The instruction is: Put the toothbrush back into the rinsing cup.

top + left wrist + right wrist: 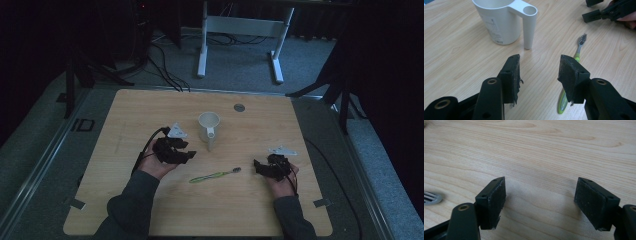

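I am holding the left gripper [540, 72] with its jaws standing apart and nothing between them, hovering low over the wooden table [150, 107]. Just past and under its right-hand pad, in the left gripper view, the green toothbrush [574, 65] is lying flat, handle end tucked beneath that pad and bristle head pointing away toward the far right. Its long axis is running at a slant to the gap rather than across it, so I judge I will need to shift sideways and turn the wrist before closing. In the high view the toothbrush [215, 175] is lying between my two hands, handle end nearer the left gripper [192, 154]. The white handled cup [504, 21] is standing upright beyond the jaws. The right gripper [540, 205] is gaping too, over bare wood.
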### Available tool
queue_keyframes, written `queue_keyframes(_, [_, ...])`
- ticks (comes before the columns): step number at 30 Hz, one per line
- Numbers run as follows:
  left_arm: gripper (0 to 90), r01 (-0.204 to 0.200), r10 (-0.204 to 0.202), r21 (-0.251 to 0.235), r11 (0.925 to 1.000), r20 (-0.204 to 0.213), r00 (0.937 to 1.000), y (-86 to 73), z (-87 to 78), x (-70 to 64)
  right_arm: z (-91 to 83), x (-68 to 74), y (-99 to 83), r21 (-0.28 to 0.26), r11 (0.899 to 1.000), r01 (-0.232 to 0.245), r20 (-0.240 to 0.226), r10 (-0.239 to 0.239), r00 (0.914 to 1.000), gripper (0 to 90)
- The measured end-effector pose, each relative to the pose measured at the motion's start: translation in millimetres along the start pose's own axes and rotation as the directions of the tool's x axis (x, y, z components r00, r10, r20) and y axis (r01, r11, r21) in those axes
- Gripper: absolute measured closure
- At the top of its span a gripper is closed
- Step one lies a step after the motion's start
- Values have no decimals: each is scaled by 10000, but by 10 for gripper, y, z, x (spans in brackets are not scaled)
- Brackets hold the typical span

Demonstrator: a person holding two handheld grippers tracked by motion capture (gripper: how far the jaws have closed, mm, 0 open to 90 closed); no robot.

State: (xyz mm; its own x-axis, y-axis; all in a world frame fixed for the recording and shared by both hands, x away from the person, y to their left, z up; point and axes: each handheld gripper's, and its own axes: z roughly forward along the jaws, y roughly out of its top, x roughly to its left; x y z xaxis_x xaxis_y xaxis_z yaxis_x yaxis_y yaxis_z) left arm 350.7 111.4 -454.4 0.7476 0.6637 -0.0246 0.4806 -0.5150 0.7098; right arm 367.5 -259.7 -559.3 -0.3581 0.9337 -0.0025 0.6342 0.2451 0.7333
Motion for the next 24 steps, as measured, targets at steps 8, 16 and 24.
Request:
queue_keyframes(8, [522, -211, 209, 101, 9997, 159, 9997, 61, 80, -57, 0, 2, 1, 2, 10000, -21, -5, 21, 10000, 247])
queue_keyframes(16, [523, -395, 385, 266, 9989, 367, 9986, 112, 163, -119, 0, 0, 0, -3, 10000, 7, -6, -7, 10000, 247])
queue_keyframes(24, [526, -595, 564, 443, 9972, 679, 9961, 158, 225, -156, 0, 0, 0, -3, 10000, 12, -9, -12, 10000, 247])
